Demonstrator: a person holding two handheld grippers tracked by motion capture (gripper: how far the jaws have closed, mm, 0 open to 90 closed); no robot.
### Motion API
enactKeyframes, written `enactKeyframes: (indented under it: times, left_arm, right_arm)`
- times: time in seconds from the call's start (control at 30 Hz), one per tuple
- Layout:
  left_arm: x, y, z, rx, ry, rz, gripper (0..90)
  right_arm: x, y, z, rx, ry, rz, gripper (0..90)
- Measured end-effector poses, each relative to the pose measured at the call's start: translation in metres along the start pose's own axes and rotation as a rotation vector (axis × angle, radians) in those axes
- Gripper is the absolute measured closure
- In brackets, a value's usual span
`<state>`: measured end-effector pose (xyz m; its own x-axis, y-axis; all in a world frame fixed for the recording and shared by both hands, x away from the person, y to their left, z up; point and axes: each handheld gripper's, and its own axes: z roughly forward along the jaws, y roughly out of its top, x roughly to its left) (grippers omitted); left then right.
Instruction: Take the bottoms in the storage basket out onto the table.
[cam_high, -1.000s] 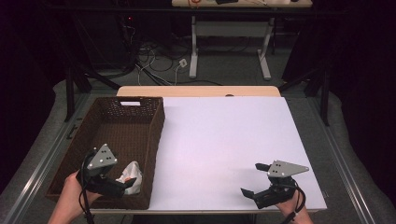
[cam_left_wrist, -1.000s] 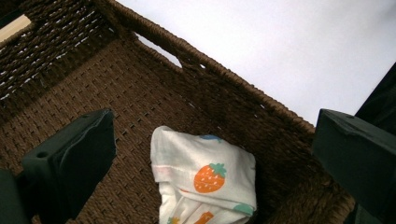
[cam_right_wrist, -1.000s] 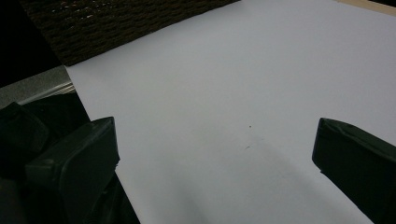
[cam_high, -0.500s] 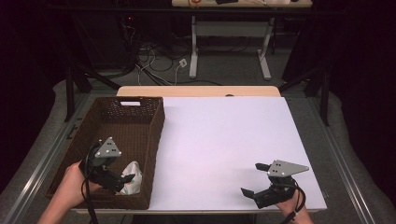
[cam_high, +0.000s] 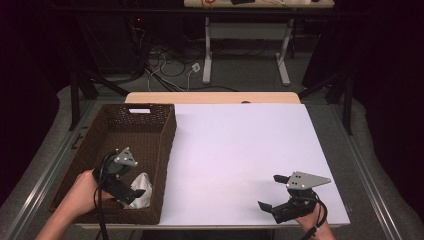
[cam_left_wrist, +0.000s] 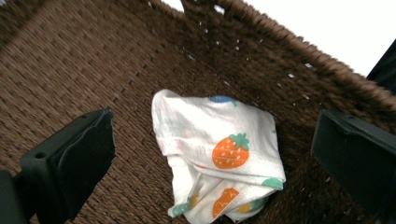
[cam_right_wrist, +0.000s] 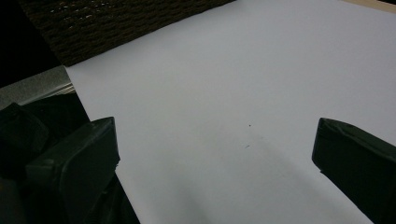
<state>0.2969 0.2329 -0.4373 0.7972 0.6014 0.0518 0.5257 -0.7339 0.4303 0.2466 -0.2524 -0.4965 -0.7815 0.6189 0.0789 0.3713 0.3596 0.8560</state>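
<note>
white table (cam_high: 235, 150) mostly bare, dark room, cables on far floor (cam_high: 170, 75) | strawberry cloth (cam_left_wrist: 219, 154) lay in brown basket (cam_high: 145, 120), near-left | left gripper (cam_high: 137, 192) released over it | right gripper (cam_high: 272, 192) released, near-right

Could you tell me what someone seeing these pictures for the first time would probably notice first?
Probably the white cloth printed with orange strawberries, lying crumpled in the near corner of the brown woven basket at the table's left. The left gripper hangs just above it with fingers spread wide. Across the bare white tabletop, the right gripper sits open near the front right corner.
</note>
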Motion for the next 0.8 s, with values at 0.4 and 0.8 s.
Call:
enactKeyframes:
  times: [0.4, 0.8]
  left_arm:
    - [0.008, 0.000, 0.017, 0.105, -0.033, 0.005, 0.0]
    - [0.011, 0.000, 0.034, 0.183, -0.089, -0.018, 0.0]
  right_arm:
    - [0.000, 0.000, 0.000, 0.004, -0.001, 0.005, 0.1]
    - [0.000, 0.000, 0.000, 0.004, -0.003, 0.004, 0.1]
